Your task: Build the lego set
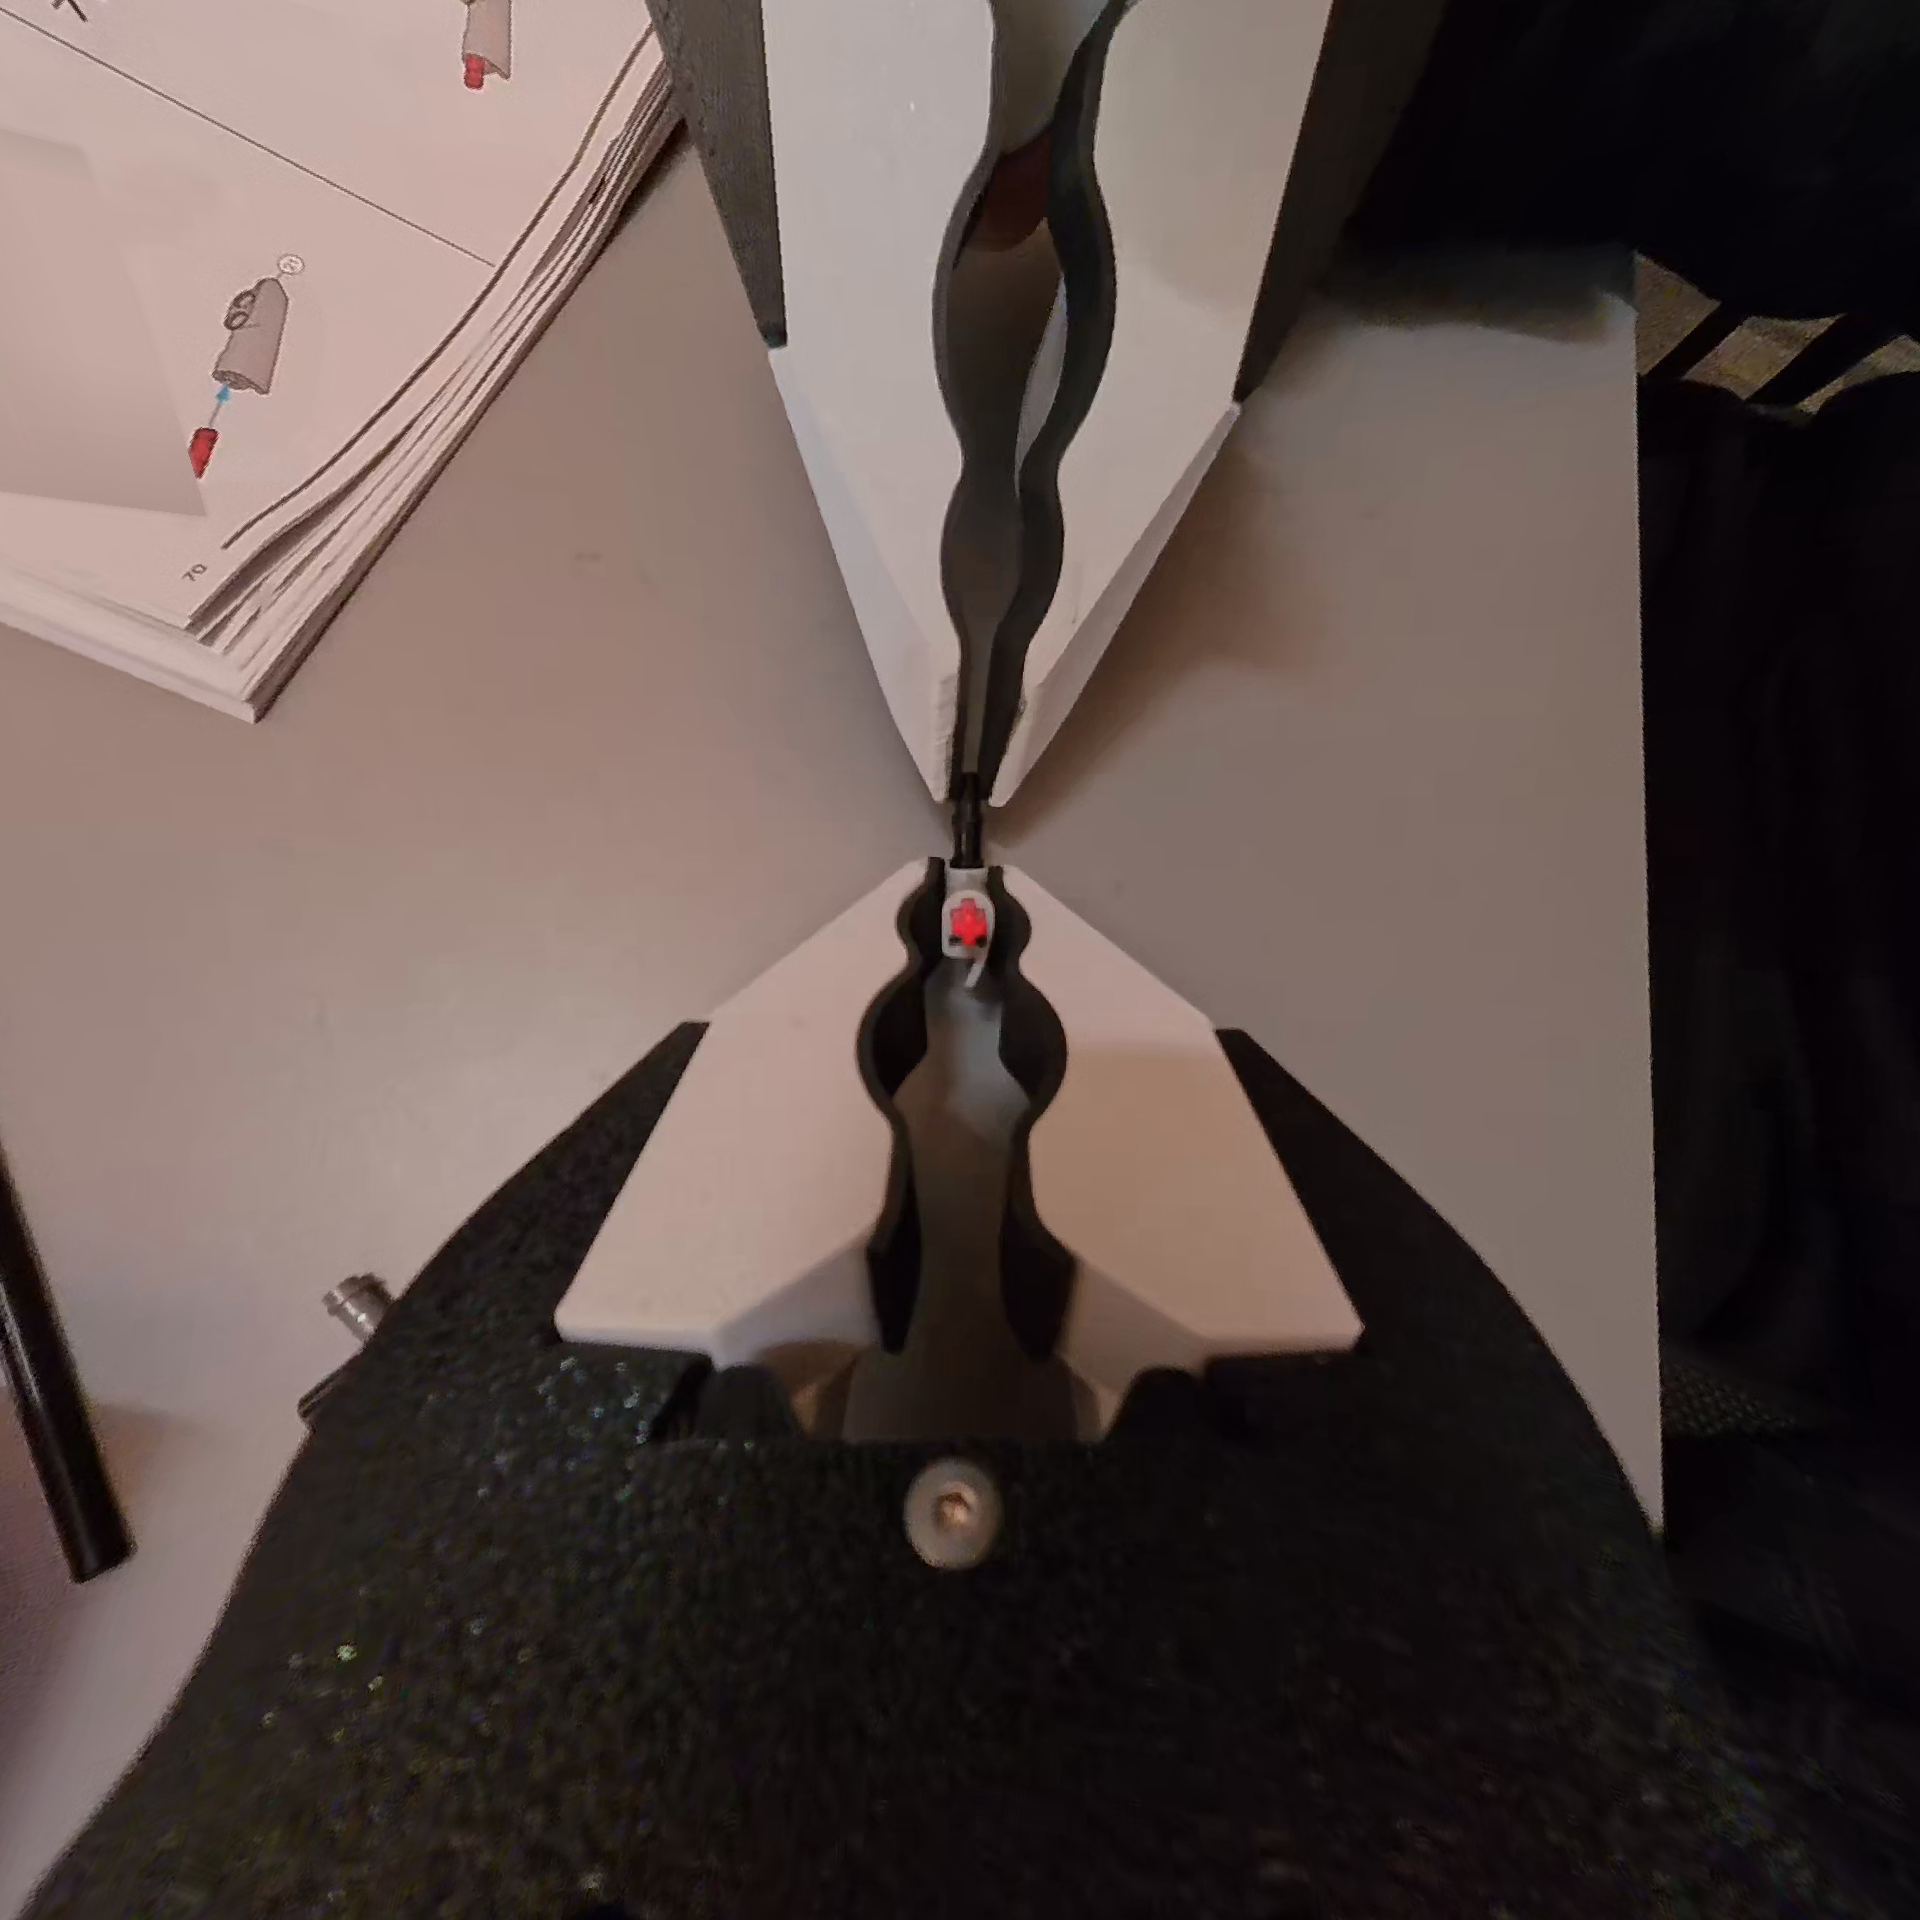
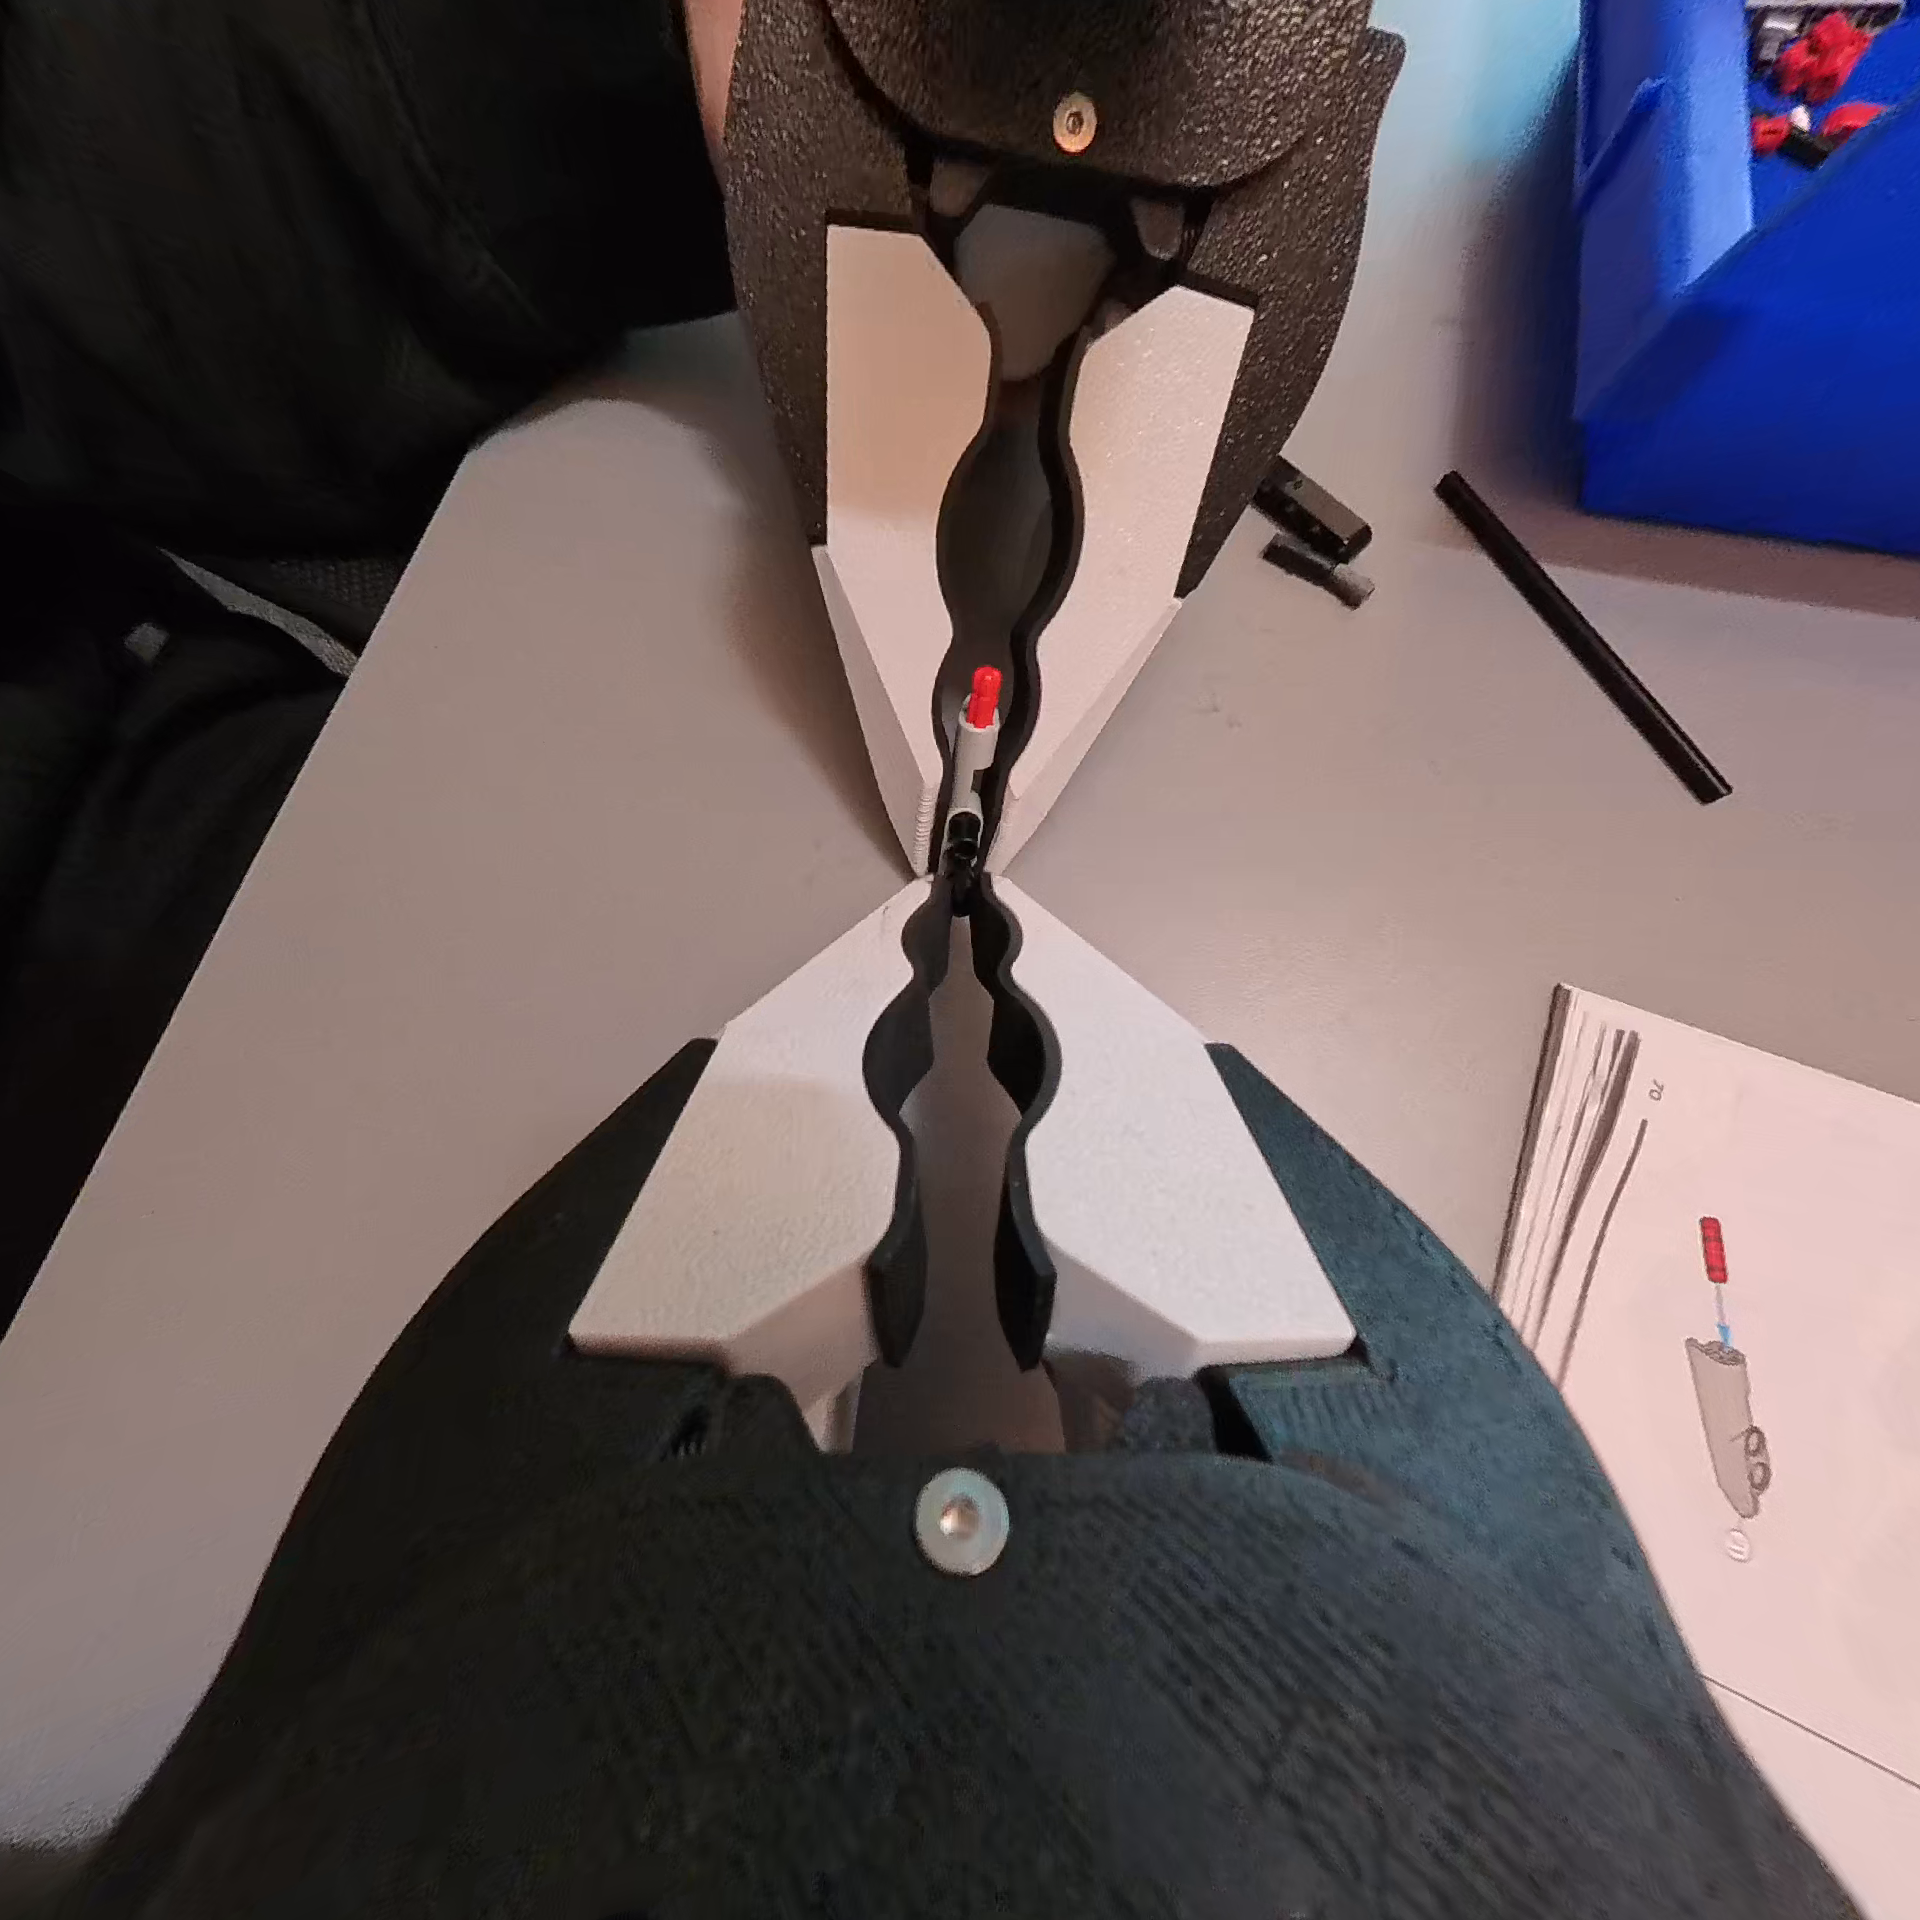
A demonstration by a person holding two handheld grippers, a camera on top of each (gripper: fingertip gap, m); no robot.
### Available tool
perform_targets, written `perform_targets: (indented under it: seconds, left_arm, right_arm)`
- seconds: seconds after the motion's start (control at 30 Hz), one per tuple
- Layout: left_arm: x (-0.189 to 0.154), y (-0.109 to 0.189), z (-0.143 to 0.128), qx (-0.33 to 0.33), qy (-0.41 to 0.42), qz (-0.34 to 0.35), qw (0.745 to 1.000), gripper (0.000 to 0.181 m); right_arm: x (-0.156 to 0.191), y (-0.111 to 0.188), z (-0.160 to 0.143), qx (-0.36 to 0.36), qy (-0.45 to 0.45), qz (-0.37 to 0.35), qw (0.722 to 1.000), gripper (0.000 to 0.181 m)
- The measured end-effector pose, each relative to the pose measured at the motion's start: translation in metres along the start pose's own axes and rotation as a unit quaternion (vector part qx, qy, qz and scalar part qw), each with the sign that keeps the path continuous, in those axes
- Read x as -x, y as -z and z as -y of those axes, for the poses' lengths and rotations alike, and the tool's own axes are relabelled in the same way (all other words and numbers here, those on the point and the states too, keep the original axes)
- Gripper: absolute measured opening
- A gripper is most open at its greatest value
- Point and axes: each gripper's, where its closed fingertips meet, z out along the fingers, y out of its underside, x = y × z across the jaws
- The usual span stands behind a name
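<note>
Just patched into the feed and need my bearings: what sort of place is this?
Probably a desk or hobby workbench indoors. A pale tabletop holds an open instruction booklet and a blue bin of small red and black parts. Loose black pieces and a long black rod lie nearby.

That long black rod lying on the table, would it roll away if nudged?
Probably: the black rod looks thin and round, lying flat on the smooth table. It appears straight, so likely stiff, and light for its length.

Right gripper [image 2: 961, 899] jaws pinch black pin [image 2: 958, 831], tip-to-tip with left gripper [image 2: 971, 790] holding grey piece [image 2: 975, 750].
</note>
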Motion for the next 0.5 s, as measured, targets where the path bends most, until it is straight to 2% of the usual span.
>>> perform_targets:
  seconds: [0.23,0.5]
  left_arm:
    - [0.001,0.002,-0.002,0.000,-0.001,0.002,1.000,0.005]
    - [0.001,0.002,-0.002,-0.001,-0.005,0.004,1.000,0.005]
  right_arm:
    - [-0.001,-0.003,0.002,-0.020,-0.009,-0.006,1.000,0.003]
    - [-0.001,-0.006,-0.004,-0.005,-0.003,-0.001,1.000,0.003]
